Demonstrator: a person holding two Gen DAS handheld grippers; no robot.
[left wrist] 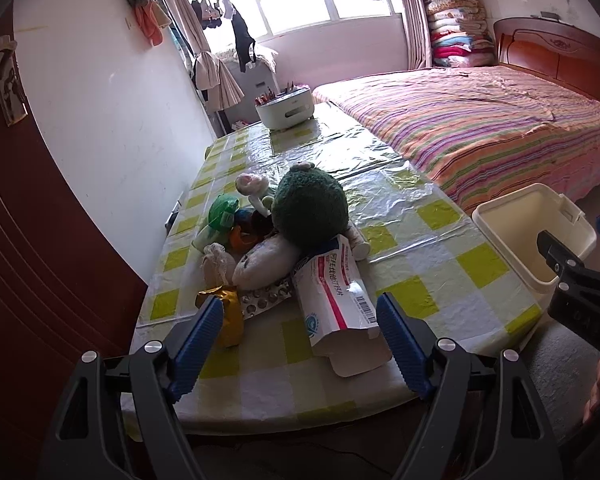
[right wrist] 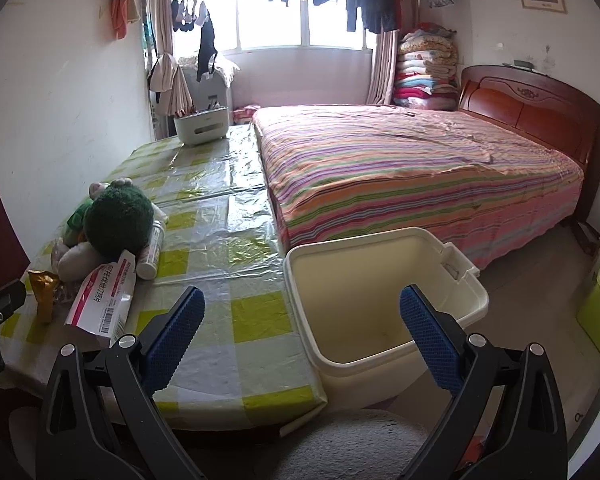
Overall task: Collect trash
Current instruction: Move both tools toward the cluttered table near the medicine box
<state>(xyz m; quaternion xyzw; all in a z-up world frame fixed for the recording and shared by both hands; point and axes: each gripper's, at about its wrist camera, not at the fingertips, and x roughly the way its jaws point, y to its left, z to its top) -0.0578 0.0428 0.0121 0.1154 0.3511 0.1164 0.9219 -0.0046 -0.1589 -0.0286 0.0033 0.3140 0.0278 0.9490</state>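
Both tools stand apart and empty: the left tool, low centre of its view, straddles the carton in the trash pile on the bench, while the right tool hovers over the bin, presumably ready for drop-off.

Left hand-held gripper: black plastic clamp-style arms, triangular cut-outs, round silver screws at pivots, blue ribbed finger pads. Right hand-held gripper: same build, blue dimpled pads.

One medicine box, one bin, one blister pack
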